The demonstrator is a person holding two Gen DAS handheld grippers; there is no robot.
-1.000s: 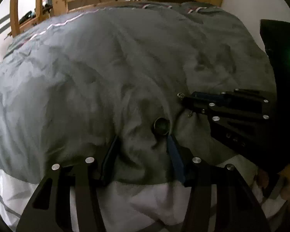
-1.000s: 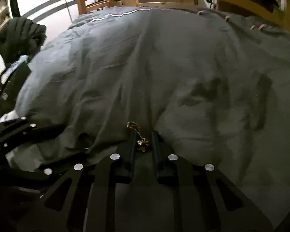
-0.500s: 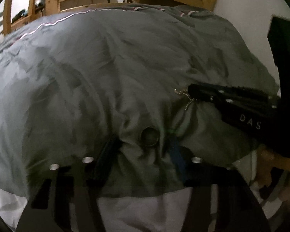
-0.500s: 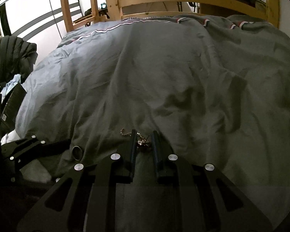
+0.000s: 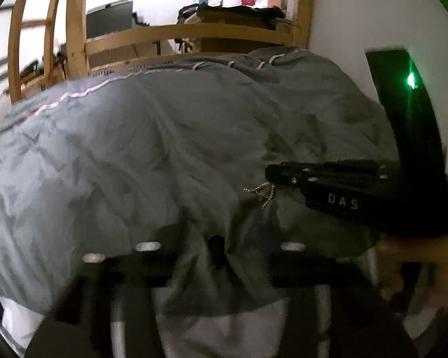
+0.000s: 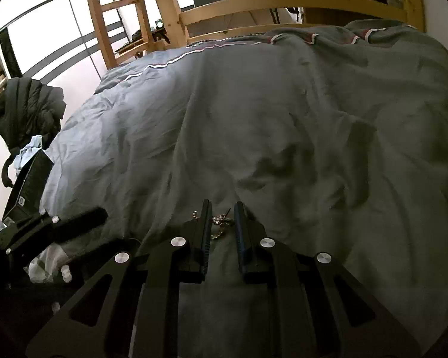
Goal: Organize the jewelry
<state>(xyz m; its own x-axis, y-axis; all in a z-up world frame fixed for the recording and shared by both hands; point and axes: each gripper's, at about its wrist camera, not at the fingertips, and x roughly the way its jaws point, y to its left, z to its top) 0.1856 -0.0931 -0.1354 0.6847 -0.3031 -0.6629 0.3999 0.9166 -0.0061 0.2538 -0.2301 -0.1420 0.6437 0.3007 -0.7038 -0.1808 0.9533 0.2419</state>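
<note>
A thin metal chain [image 6: 221, 220] is pinched between the pads of my right gripper [image 6: 223, 213], just above the grey duvet [image 6: 283, 119]. In the left wrist view the same chain [image 5: 264, 193] dangles from the tip of the right gripper [image 5: 270, 174], which reaches in from the right. My left gripper [image 5: 221, 234] is blurred at the bottom of that view and its jaws are opening. A small dark ring [image 5: 216, 249] lies on the duvet between the fingers, and neither pad touches it. The right wrist view has the left gripper [image 6: 103, 211] low at the left.
The bed's wooden frame [image 6: 283, 0] runs along the far side, with a ladder [image 6: 98, 24] at the left. A white wall [image 5: 358, 15] borders the bed on the right. A dark jacket [image 6: 27, 107] and a black box [image 6: 30, 182] sit beside the left edge. A hand [image 5: 409, 253] holds the right gripper.
My left gripper has tipped up and its fingers have spread; the ring now sits lower between them. The right gripper has lifted slightly with the chain hanging from its tip.
</note>
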